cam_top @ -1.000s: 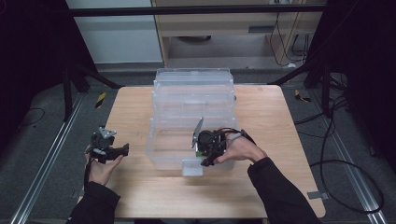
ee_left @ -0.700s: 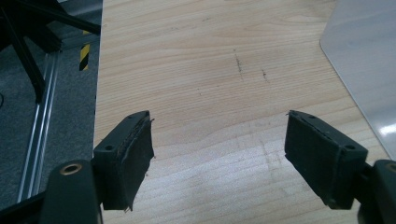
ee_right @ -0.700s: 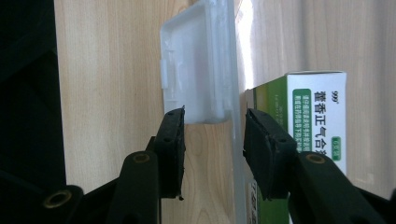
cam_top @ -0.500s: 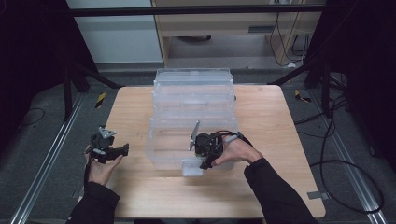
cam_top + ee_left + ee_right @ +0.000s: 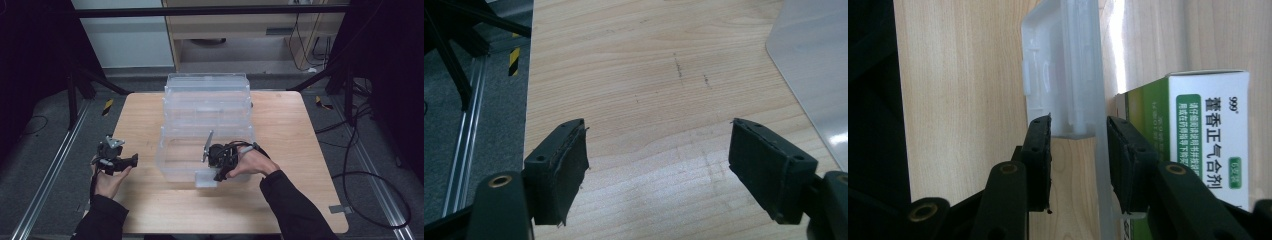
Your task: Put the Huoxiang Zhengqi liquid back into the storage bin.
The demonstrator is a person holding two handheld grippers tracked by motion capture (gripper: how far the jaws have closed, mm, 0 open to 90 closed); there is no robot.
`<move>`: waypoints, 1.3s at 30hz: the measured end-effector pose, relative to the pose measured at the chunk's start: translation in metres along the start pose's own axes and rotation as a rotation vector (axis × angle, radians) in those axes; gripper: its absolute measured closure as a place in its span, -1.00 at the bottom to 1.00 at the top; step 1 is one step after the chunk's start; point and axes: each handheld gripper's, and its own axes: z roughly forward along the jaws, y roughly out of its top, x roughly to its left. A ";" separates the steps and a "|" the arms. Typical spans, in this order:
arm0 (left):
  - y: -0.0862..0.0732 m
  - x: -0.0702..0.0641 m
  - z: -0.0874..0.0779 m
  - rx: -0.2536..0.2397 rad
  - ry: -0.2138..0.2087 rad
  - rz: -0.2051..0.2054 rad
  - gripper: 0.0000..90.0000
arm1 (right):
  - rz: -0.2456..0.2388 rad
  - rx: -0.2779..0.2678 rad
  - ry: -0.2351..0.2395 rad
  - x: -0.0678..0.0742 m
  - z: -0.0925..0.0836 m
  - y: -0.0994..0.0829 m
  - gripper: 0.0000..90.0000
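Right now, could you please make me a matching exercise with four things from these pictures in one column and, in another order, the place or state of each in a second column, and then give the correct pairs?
Things
1. left gripper
2. right gripper
3. green and white box
4. wooden table

Places or states
A. sits behind the clear wall of the container
B. jaws wide apart over bare wood
C. carries the stack of clear plastic containers
D. jaws on either side of the clear latch tab

Pairs: 1-B, 2-D, 3-A, 4-C
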 end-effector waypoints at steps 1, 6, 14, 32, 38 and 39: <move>0.000 0.000 0.000 -0.001 0.000 0.000 -0.49 | 0.002 0.000 0.001 0.000 0.000 0.000 0.42; 0.002 0.000 -0.003 -0.012 -0.005 0.001 -0.49 | 0.000 0.003 -0.002 0.000 0.000 0.000 0.43; 0.011 0.000 -0.012 -0.043 -0.037 0.015 -0.49 | -0.004 0.001 -0.010 0.002 0.000 0.000 0.43; 0.069 -0.009 -0.045 -0.114 -0.170 0.171 -0.48 | 0.001 0.002 -0.022 0.003 0.000 0.000 0.43; 0.094 -0.014 -0.050 -0.102 -0.215 0.267 -0.48 | 0.000 0.005 -0.024 0.004 0.000 0.000 0.43; 0.098 -0.015 -0.051 -0.102 -0.221 0.285 -0.48 | 0.000 0.007 -0.025 0.004 0.000 0.000 0.43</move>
